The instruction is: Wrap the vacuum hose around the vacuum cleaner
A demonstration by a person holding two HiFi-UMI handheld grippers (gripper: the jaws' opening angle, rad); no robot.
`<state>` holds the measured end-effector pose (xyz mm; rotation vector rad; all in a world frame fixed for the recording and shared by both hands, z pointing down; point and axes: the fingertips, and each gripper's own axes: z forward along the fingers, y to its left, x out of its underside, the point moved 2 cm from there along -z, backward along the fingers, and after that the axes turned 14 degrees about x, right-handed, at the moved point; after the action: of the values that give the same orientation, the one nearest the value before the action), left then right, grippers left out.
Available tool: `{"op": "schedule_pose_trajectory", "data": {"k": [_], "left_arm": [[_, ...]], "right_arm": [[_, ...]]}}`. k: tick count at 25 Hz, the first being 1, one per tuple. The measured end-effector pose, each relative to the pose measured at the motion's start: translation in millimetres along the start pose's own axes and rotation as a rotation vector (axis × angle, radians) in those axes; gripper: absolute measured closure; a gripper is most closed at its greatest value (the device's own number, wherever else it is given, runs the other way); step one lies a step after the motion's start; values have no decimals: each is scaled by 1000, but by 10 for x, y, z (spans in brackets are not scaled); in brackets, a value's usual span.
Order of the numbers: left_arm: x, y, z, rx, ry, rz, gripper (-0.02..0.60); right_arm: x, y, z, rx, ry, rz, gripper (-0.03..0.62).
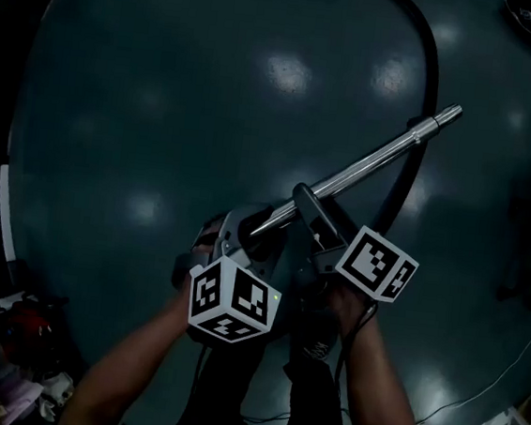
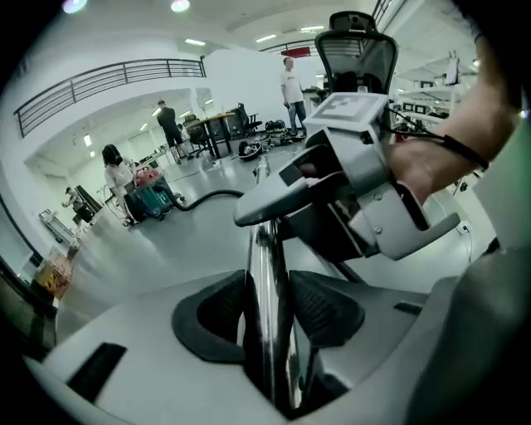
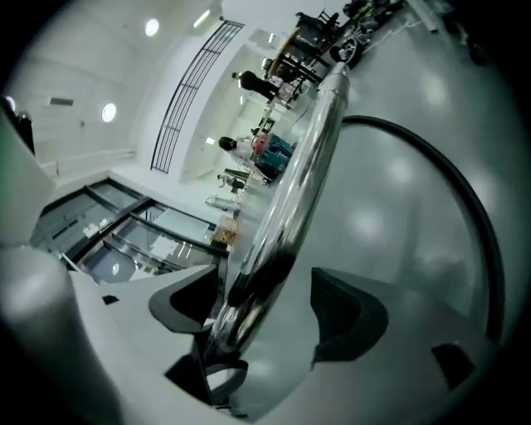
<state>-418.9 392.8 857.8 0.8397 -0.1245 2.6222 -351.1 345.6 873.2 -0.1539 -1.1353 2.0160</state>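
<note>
Two grippers, one chrome wand point(image 1: 375, 157). On my left gripper point(image 2: 270, 305) the fingers are clamped on the wand near its low end. On my right gripper point(image 3: 267, 309), further up the wand, the fingers are wide apart w/ the wand running btwn them. It hugs one pad, the other pad is clear, so no grip there. The wand's long axis points up-right in head view, away from me, tip free over the floor point(image 1: 164, 102). The black hose point(image 1: 429, 73) arcs beyond the tip, then back under the wand. The vacuum cleaner point(image 2: 153, 199) sits well apart across the floor, hose leading to it. I reckon the wrap means carrying wand + hose that way.
</note>
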Motion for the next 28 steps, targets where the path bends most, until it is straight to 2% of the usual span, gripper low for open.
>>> {"op": "schedule_pose_trajectory", "data": {"k": [3, 7, 10, 14, 16, 19, 22, 24, 28], "left_arm": [[-201, -145, -282, 21, -51, -9, 403], [-422, -345, -675, 25, -109, -8, 408], [-609, -570, -1031, 27, -167, -19, 408], [-847, -903, -1482, 74, -221, -62, 411], [-958, -1080, -1690, 117, -232, -65, 411], [-1250, -1370, -1975, 184, -263, 0, 411], [-1545, -1663, -2201, 242, -252, 47, 409], [-1755, -1837, -2412, 265, -247, 77, 410], [-2337, -2091, -2868, 272, -255, 199, 408]], "right_arm": [[-122, 265, -203, -31, -49, 83, 256], [-201, 618, -505, -48, -56, 113, 265], [-210, 789, -804, -27, -29, 127, 398], [-203, 1081, -1293, -46, 16, 145, 433], [-190, 1211, -1553, -37, 34, 116, 439], [-264, 1362, -1981, -11, 36, 8, 444], [-374, 1451, -2487, -16, 34, -87, 445], [-437, 1515, -2853, -33, 30, -114, 445], [-672, 1640, -3573, -56, 10, -177, 445]]}}
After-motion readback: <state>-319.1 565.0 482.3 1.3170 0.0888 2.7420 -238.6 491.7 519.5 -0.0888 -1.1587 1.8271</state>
